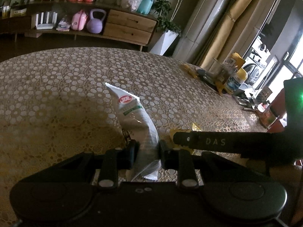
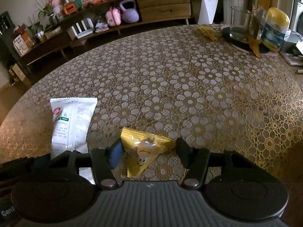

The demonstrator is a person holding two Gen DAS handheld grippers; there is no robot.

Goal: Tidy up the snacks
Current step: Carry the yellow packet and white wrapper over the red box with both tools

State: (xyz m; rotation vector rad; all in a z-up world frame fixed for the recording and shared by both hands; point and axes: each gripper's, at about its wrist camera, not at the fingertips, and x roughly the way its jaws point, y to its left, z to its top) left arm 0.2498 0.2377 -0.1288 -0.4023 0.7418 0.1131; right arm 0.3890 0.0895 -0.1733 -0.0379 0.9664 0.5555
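Note:
A white snack packet (image 1: 135,117) with a red logo and green label is pinched near its lower end by my left gripper (image 1: 147,152), which is shut on it. It also shows in the right wrist view (image 2: 71,124), at the left. A yellow snack packet (image 2: 144,149) with a smiley face lies on the tablecloth between the fingers of my right gripper (image 2: 149,154), which is open around it. The right gripper's finger (image 1: 208,141) crosses the left wrist view, with a bit of the yellow packet (image 1: 196,126) behind it.
The round table (image 2: 189,87) has a gold floral lace cloth. At its far right stand a glass (image 2: 239,25), a yellow-capped bottle (image 2: 274,30) and yellow wrappers (image 2: 209,32). A wooden sideboard (image 2: 162,3) with a purple kettlebell stands beyond.

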